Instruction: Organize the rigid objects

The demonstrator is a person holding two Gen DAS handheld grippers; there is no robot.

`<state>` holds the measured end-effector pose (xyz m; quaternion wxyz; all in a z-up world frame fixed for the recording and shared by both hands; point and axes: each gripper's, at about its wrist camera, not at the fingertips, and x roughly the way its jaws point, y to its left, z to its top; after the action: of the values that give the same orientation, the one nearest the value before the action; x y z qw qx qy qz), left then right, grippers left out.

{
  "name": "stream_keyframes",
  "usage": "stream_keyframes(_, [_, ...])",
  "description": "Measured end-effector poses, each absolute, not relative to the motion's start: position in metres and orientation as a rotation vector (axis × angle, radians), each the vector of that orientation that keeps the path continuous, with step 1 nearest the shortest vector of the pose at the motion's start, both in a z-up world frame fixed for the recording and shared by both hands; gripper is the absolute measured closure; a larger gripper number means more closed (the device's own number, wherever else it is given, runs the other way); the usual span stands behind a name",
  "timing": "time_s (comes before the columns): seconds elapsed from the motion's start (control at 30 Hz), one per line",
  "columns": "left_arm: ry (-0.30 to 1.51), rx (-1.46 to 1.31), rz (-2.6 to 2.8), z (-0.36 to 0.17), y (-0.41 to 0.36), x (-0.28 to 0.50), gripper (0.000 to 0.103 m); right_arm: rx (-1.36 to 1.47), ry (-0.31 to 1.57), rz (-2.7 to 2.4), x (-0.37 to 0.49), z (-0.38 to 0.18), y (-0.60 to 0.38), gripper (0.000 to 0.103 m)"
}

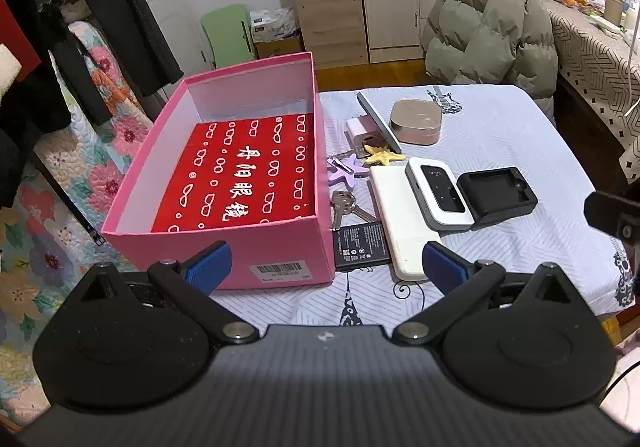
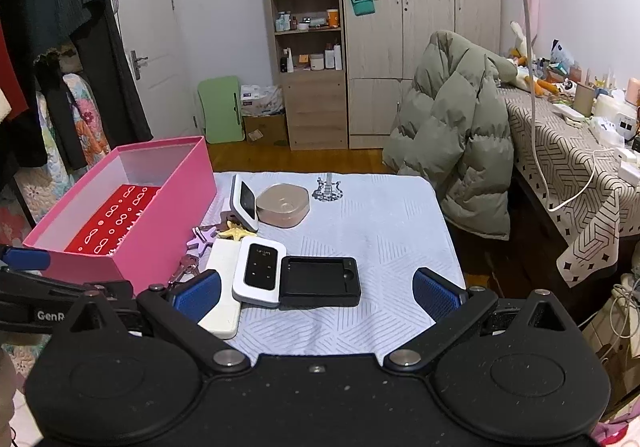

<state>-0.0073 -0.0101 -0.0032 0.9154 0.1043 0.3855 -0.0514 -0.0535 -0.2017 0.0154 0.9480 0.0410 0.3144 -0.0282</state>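
Left wrist view first: the left tool (image 1: 326,265) hangs spread wide with nothing between its blue pads, low over the near edge of the white patterned tabletop (image 1: 520,119). At eleven o'clock from it sits the open pink cardboard box (image 1: 256,247), holding a red cloth printed with white characters (image 1: 244,175). At twelve o'clock lies a flat black battery (image 1: 362,245), touching a long white power bank (image 1: 400,215). A white pocket router with a black face (image 1: 438,195) leans on that bank and on a black moulded plastic tray (image 1: 498,197). Silver keys (image 1: 344,207) lie beside the box wall. Farther off are a purple star clip (image 1: 346,169), a yellow starfish (image 1: 386,155) and a rounded beige case (image 1: 416,121).

Right wrist view: the right tool (image 2: 316,293) is likewise wide apart and empty (pads flanking the router (image 2: 260,273) and tray (image 2: 320,281)). The box (image 2: 160,231) stands at ten o'clock.
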Motion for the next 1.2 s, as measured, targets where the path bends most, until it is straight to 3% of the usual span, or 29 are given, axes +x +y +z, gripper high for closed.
stream_keyframes(1.2, [0.781, 0.183, -0.062, -0.007, 0.007, -0.015, 0.0, 0.07, 0.672, -0.053, -0.05, 0.01, -0.195, 0.0])
